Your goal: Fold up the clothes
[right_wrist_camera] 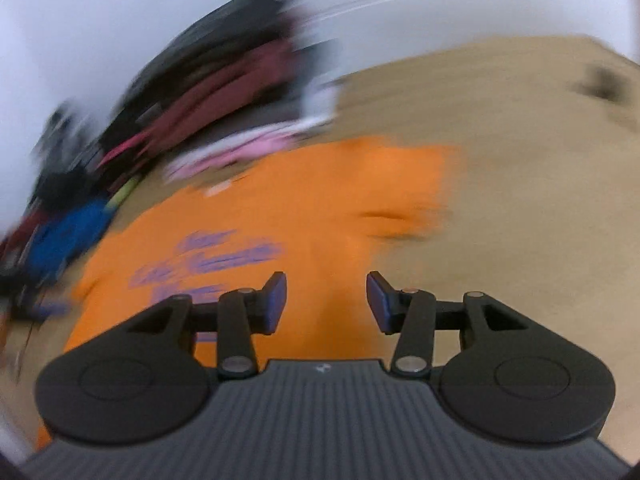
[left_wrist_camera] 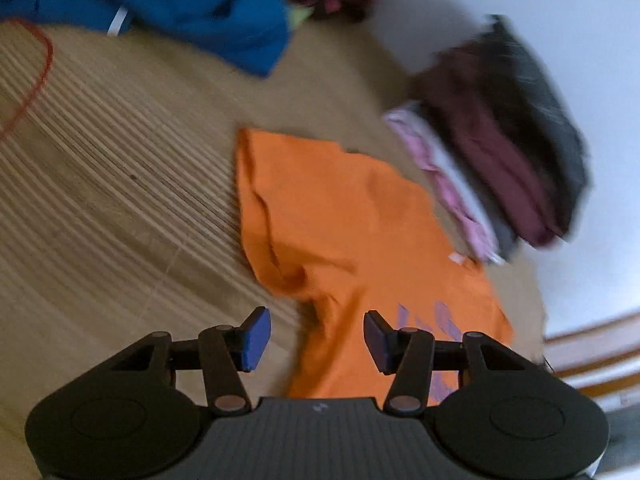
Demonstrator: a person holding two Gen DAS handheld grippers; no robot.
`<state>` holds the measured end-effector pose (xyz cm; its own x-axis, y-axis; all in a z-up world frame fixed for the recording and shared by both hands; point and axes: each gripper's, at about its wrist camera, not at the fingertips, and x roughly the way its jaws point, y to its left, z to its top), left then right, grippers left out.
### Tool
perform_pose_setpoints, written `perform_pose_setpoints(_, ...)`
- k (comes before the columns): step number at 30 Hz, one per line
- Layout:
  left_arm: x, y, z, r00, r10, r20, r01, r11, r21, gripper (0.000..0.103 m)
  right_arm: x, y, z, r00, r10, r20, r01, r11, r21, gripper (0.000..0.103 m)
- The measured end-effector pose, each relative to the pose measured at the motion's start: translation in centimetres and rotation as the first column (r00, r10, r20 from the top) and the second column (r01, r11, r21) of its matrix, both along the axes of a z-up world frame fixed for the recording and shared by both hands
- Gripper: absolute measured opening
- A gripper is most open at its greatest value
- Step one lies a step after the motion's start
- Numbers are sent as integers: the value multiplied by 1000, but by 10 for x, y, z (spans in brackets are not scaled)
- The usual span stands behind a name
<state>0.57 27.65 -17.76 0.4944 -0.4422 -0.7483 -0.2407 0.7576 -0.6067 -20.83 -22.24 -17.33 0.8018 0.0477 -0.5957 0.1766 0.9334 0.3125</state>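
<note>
We see the left gripper (left_wrist_camera: pixel 317 338) with its blue-padded fingers (left_wrist_camera: pixel 256 338) spread wide and nothing between them, hovering over the near edge of an orange T-shirt (left_wrist_camera: pixel 344 216) that lies flat on a tan ribbed mat (left_wrist_camera: pixel 104 184). The shirt stretches ahead of this gripper and a little to its right, with purple lettering (left_wrist_camera: pixel 444 320) showing just behind the right finger. Farther ahead and to the right sits a stack of folded clothes (left_wrist_camera: pixel 504 152), dark grey and maroon on top with pink and white layers beneath, touching the shirt's far right edge. Well ahead and to the left lies a crumpled blue garment (left_wrist_camera: pixel 200 4), with a red cord (left_wrist_camera: pixel 36 72) looping on the mat at far left. The right gripper (right_wrist_camera: pixel 327 304) is likewise opened wide and empty, held above the same orange T-shirt (right_wrist_camera: pixel 320 200), whose purple lettering (right_wrist_camera: pixel 208 264) lies ahead to its left. Its view is heavily blurred; the stack of folded clothes (right_wrist_camera: pixel 224 92) appears ahead and left, and the blue garment (right_wrist_camera: pixel 64 236) at far left.
</note>
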Motion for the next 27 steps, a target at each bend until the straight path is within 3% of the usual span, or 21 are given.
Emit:
perform_pose_setpoints(1, 7, 1, -4, 1000, 4, -23, -3, 1000, 19, 40, 19, 18, 2, 997, 81, -3, -81, 996, -41, 46)
perform_pose_setpoints(2, 11, 5, -8, 999, 12, -34, -11, 999, 33, 10, 38, 35, 5, 987, 162, -10, -162, 983, -82, 46)
perform_pose_setpoints(4, 17, 7, -15, 999, 17, -27, -16, 999, 52, 7, 72, 67, 10, 959, 283, -19, -282, 948, -148, 46)
perform_pose_setpoints(6, 15, 8, -16, 1000, 10, 4, -10, 998, 62, 6, 92, 89, 13, 945, 328, -19, -326, 931, -167, 46)
perform_pose_setpoints(10, 6, 22, -22, 997, 80, -1, -80, 997, -2, 6, 119, 132, 7, 928, 367, -67, -373, 914, -161, 46)
perform_pose_setpoints(14, 4, 29, -29, 997, 80, -18, -80, 996, -32, 7, 140, 171, -10, 899, 422, -116, -435, 891, -126, 47)
perform_pose_setpoints(16, 6, 33, -30, 997, 78, -27, -80, 995, -57, 11, 146, 190, -11, 884, 452, -120, -466, 874, -138, 47)
perform_pose_setpoints(18, 8, 38, -29, 996, 73, -43, -77, 992, -96, 24, 152, 208, -12, 868, 481, -124, -496, 855, -151, 46)
perform_pose_setpoints(20, 14, 43, -27, 997, 64, -40, -69, 989, -127, 46, 158, 226, -14, 850, 510, -129, -526, 835, -164, 46)
perform_pose_setpoints(22, 22, 48, -25, 997, 78, -23, -80, 989, -121, 53, 162, 245, -15, 823, 550, -141, -568, 798, -199, 46)
perform_pose_setpoints(24, 34, 53, -24, 996, 92, -12, -92, 992, -89, 45, 164, 261, -18, 797, 584, -151, -603, 762, -238, 47)
perform_pose_setpoints(26, 46, 54, -26, 997, 78, -19, -79, 995, -59, 7, 164, 274, -20, 776, 611, -159, -629, 726, -278, 47)
perform_pose_setpoints(27, 50, 55, -27, 997, 69, -16, -70, 996, -55, 6, 164, 279, -21, 767, 621, -162, -638, 709, -299, 47)
